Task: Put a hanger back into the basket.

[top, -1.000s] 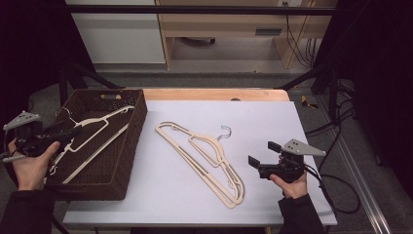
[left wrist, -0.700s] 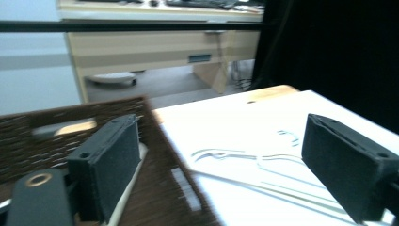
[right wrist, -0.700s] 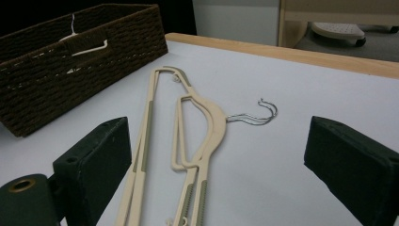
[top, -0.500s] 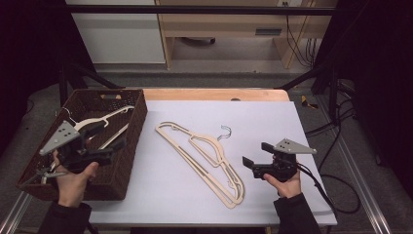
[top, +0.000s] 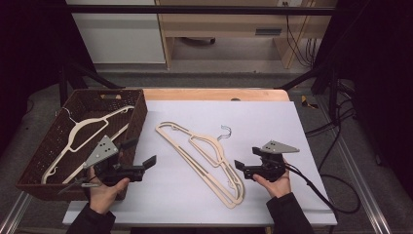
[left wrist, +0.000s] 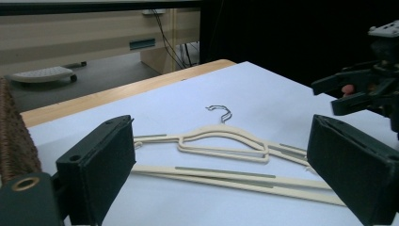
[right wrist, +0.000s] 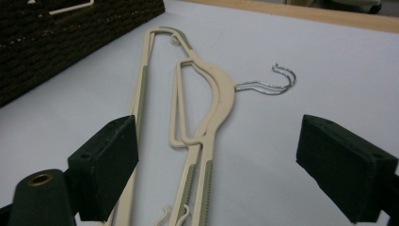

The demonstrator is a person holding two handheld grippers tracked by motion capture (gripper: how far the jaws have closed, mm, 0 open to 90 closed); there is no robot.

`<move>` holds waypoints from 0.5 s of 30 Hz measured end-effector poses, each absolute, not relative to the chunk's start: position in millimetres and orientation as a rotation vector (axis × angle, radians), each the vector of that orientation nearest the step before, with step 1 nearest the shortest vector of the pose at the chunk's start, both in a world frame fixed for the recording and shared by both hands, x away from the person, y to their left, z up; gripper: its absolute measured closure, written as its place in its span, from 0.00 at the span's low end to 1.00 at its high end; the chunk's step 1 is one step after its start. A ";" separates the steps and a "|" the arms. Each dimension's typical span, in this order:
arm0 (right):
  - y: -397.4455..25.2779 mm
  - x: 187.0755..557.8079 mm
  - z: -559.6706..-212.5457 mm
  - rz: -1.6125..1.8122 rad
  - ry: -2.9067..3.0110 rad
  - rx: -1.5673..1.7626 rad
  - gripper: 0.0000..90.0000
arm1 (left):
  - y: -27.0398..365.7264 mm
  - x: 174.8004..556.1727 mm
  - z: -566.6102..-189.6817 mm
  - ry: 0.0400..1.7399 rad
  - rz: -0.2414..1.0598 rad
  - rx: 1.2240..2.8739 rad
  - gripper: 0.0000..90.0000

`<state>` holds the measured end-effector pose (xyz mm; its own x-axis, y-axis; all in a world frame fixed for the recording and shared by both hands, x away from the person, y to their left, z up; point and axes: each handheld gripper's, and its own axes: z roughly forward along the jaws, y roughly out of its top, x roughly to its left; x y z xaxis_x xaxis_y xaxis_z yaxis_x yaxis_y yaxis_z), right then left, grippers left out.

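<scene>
- L gripper (top: 146, 153) is hovering w/ jaws spread wide, nothing between them, just over the table's white sheet (top: 272, 122) beside the basket's right wall. It's pointing twd the cream hangers (top: 202, 158).
- R gripper (top: 240, 168) is also gaping wide & empty, sitting at the right side of the sheet, jaws aimed left at the hangers, close to their lower end but not touching.
- The hangers are lying flat on the sheet approx. midway btwn the two grippers, stacked/overlapping, running diagonally from upper left to lower right in the high view; metal hook (top: 225, 130) is sticking out twd the far right.
- In the left gripper view the hangers (left wrist: 221, 146) are lying just ahead of the jaws, hook (left wrist: 220, 112) on the far side, w/ the R gripper (left wrist: 329, 96) facing in from the right edge.
- In the right gripper view the hangers (right wrist: 207, 99) are running btwn the jaws, hook (right wrist: 275, 82) pointing right.
- Brown wicker basket (top: 136, 109) is standing at the table's left, holding more cream hangers (top: 78, 134).
</scene>
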<state>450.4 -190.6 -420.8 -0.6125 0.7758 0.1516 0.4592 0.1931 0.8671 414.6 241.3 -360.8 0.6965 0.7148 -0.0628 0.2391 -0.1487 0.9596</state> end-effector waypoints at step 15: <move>-169.9 470.6 -457.8 1.204 2.321 1.260 0.44 | 226.2 422.6 -383.3 0.791 0.456 1.808 0.09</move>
<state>470.6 -169.9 -457.8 -0.6002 0.7825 0.1656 0.5862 0.2895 0.7567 422.6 226.2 -383.3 0.7074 0.7041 -0.0617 0.2996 -0.2196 0.9284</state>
